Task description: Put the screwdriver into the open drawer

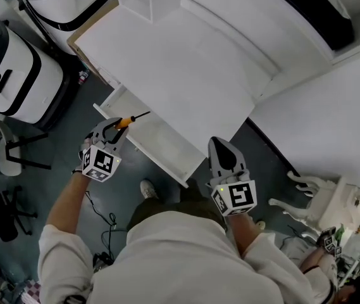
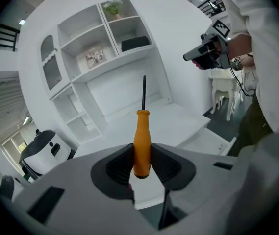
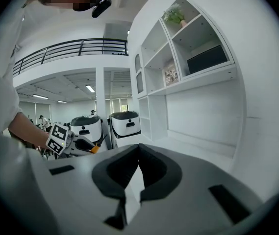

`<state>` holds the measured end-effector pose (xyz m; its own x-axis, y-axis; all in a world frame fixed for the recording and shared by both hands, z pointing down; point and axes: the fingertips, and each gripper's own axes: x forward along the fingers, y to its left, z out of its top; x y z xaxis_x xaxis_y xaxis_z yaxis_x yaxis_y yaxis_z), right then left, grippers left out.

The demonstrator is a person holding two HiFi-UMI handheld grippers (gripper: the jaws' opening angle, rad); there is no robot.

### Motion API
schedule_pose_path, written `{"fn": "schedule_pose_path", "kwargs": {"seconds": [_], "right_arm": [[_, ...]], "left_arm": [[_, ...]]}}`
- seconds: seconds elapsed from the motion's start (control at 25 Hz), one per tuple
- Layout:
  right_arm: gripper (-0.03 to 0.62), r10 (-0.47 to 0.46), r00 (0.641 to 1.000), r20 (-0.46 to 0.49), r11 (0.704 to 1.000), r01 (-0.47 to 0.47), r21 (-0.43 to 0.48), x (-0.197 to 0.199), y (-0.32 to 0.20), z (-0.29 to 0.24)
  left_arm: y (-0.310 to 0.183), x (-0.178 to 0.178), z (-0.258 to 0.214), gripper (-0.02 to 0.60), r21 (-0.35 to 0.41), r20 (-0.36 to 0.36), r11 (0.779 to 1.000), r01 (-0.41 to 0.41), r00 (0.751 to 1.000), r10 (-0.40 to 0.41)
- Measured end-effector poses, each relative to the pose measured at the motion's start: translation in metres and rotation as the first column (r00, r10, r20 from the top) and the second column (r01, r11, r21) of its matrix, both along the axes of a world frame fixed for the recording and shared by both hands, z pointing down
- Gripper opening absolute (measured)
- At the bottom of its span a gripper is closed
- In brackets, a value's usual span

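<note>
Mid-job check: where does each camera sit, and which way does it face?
Head view: on the person's head, looking steeply down at the open drawer and desk; forearms, left gripper, right gripper show.
Left gripper view: on the left gripper, facing the shelf unit past the clamped screwdriver; right gripper shows.
Right gripper view: on the right gripper, jaws shut, facing the hall; left gripper shows.
Shared: the screwdriver.

"How many screwdrivers?"
"One screwdriver [image 1: 129, 120]. Two claws: left claw [image 1: 117, 126], right claw [image 1: 218, 142]."
"Drawers?"
"One worktop [image 1: 180, 68], one open drawer [image 1: 164, 141]. Two white machines [image 1: 15, 75] on the floor, one carved stool [image 1: 322, 201]."
</note>
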<state>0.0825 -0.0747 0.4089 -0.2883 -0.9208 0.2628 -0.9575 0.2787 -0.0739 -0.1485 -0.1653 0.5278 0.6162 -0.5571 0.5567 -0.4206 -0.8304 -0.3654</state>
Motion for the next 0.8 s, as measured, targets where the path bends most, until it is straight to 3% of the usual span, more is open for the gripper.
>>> {"fn": "schedule_pose_path", "kwargs": {"seconds": [0.28, 0.52, 0.8], "right_arm": [[0.005, 0.039, 0.999, 0.001, 0.999, -0.039, -0.016, 0.012, 0.003, 0.009], [0.003, 0.068, 0.998, 0.001, 0.997, -0.068, -0.033, 0.018, 0.003, 0.016], [0.005, 0.111, 0.994, 0.003, 0.992, -0.111, -0.057, 0.031, 0.008, 0.03]], "left_arm": [[-0.004, 0.013, 0.04, 0.109, 0.003, 0.187, 0.984, -0.18, 0.966, 0.177], [-0.009, 0.02, 0.072, 0.109, -0.025, 0.311, 0.946, -0.322, 0.897, 0.314], [-0.016, 0.027, 0.102, 0.109, -0.056, 0.398, 0.905, -0.422, 0.822, 0.408]]}}
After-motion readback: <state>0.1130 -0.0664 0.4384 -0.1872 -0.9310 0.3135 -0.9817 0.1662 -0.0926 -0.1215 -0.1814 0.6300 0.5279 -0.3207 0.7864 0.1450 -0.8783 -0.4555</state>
